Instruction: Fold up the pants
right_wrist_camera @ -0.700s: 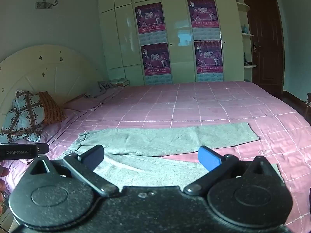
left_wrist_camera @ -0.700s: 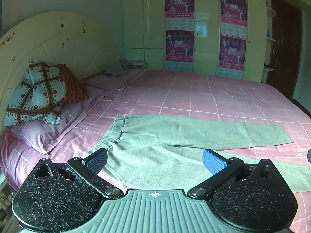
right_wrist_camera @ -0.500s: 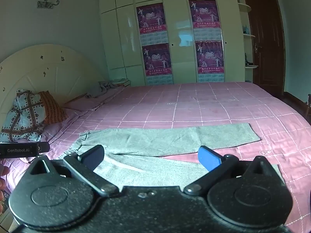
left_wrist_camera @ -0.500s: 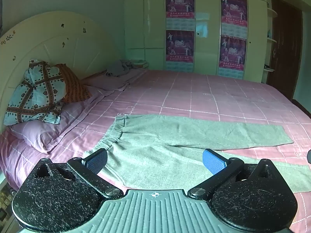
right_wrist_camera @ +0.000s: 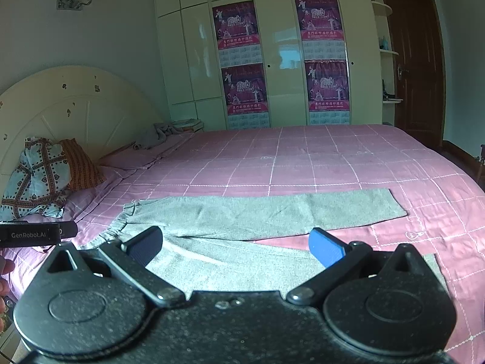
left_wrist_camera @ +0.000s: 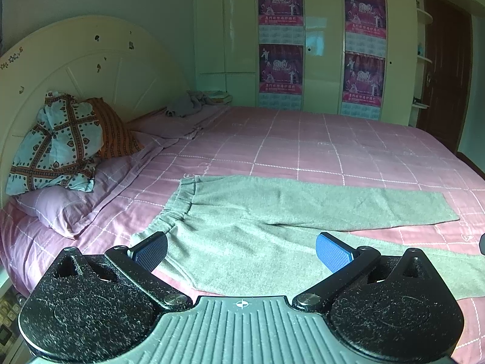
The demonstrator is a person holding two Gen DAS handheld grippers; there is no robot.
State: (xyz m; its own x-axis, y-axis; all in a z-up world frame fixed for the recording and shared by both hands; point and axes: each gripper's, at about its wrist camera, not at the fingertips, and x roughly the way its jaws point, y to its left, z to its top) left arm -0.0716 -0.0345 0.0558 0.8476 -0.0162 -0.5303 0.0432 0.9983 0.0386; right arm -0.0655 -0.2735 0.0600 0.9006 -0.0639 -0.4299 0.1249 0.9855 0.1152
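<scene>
Grey pants lie flat, unfolded, legs spread apart, waistband toward the headboard.

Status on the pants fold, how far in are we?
Done: the grey pants lie spread flat on the pink bedspread, legs apart, waistband toward the pillows. In hand: nothing; the left gripper and right gripper hover open above the near leg. Left: every fold, starting with leg over leg.
</scene>
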